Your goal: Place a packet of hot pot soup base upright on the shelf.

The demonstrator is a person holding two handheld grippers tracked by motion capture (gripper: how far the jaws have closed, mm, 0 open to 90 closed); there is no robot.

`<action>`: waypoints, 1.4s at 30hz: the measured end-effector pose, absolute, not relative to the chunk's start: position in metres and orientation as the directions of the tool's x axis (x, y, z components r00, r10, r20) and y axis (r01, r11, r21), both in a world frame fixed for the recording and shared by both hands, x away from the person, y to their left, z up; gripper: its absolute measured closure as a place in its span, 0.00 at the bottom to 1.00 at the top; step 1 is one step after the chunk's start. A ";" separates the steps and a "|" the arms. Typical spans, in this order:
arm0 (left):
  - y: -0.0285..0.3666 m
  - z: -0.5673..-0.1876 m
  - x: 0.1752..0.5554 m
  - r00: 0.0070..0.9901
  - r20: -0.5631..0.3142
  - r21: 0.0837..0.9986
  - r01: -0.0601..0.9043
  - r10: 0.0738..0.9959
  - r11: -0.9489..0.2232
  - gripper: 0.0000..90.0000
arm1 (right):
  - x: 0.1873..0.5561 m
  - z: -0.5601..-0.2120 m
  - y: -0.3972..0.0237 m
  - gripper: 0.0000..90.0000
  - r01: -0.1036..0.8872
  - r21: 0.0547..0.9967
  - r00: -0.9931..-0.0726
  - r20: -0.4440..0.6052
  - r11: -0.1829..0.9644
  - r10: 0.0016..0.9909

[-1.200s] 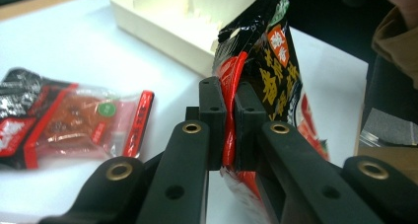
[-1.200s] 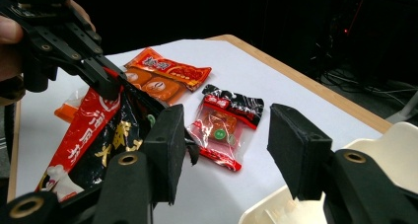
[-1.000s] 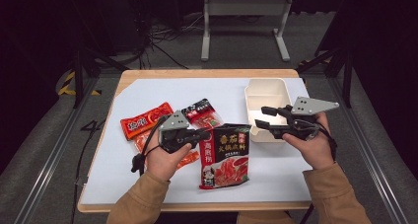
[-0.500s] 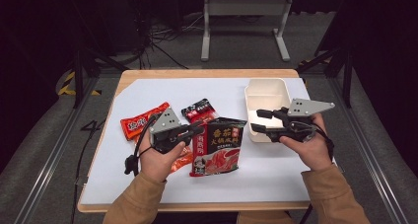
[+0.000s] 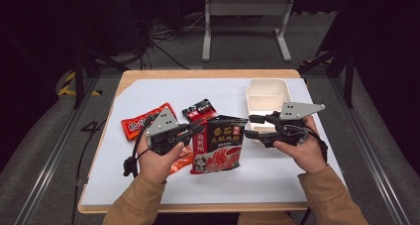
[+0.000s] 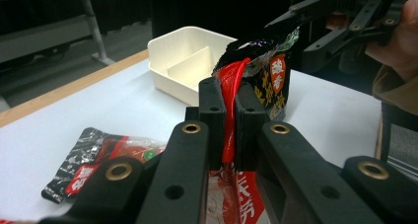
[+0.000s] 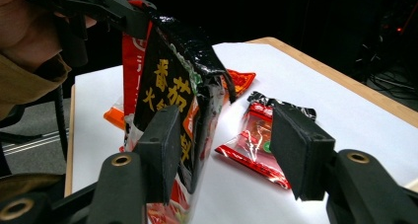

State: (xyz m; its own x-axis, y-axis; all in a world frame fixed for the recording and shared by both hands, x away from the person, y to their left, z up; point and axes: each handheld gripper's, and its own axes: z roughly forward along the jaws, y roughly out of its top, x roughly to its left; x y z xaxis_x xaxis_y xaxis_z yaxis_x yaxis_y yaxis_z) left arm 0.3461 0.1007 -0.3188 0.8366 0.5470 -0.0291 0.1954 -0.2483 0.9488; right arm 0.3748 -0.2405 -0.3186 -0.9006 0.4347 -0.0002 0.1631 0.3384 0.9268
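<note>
A large black-and-red sauce packet [image 5: 221,144] hangs tilted above the table, and my left gripper [image 5: 195,131] is shut on its left edge. In the left gripper view the two jaws pinch the packet's red edge [image 6: 227,110]. My right gripper [image 5: 249,126] stands open just right of the packet's top corner, in front of the white container [image 5: 267,88]. In the right gripper view the packet [image 7: 172,100] stands against the left jaw, and the gap to the right jaw is wide.
A small black-and-red packet [image 5: 199,109] lies behind the held one. A red packet [image 5: 142,122] lies at the left and an orange one [image 5: 181,164] under my left hand. The white container has a divider [image 6: 190,66] and sits at the table's back right.
My left gripper has raised the large packet off the table and tilted it up. The right gripper has come slightly left and lower, toward the packet's top corner.
</note>
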 end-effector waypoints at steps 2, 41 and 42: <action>0.100 -0.318 0.345 0.838 -0.037 0.952 0.194 0.544 -0.235 0.95 | 0.375 -0.319 -0.238 0.51 0.166 0.926 -0.904 0.006 0.338 0.427; 0.091 -0.315 0.336 0.862 0.001 0.955 0.149 0.508 -0.255 0.95 | 0.389 -0.291 -0.195 0.65 0.235 0.814 -0.946 0.064 0.532 0.319; 0.090 -0.315 0.336 0.862 -0.004 0.955 0.154 0.507 -0.254 0.95 | 0.389 -0.290 -0.194 0.68 0.231 0.810 -0.948 0.063 0.538 0.312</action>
